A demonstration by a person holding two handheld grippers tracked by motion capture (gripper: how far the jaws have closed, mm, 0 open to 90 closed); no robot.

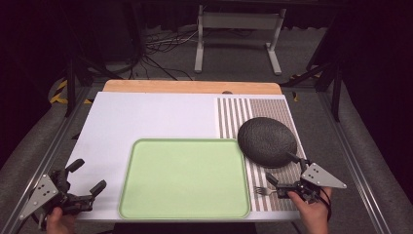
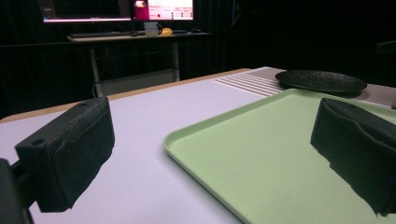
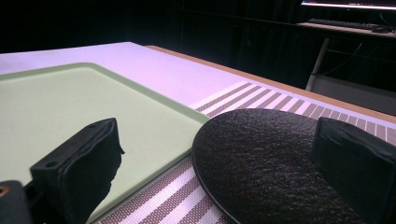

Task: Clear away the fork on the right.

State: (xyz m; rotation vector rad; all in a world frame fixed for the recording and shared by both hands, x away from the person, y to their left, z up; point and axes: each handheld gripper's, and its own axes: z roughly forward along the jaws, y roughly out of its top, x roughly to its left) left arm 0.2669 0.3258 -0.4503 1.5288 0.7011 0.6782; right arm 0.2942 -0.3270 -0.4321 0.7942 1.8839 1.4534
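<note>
A pale green tray (image 1: 185,178) lies at the near middle of the white table top (image 1: 146,117). A black textured plate (image 1: 267,141) rests on a striped placemat (image 1: 253,109) to its right. A small fork (image 1: 263,191) lies on the placemat near the front edge, just beside the lower jaw of my right gripper (image 1: 279,167). That gripper stands open, its jaws wide apart with nothing between them, next to the plate's near rim (image 3: 261,158). My left gripper (image 1: 89,174) is open at the table's front left corner, left of the tray (image 2: 261,154), and holds nothing.
The table's wooden far edge (image 1: 192,87) borders the white top. Metal rails (image 1: 355,161) run along both sides of the table. Beyond it stand a white desk frame (image 1: 238,39) and loose cables (image 1: 156,53) on the floor. A lit monitor (image 2: 116,9) sits on a far desk.
</note>
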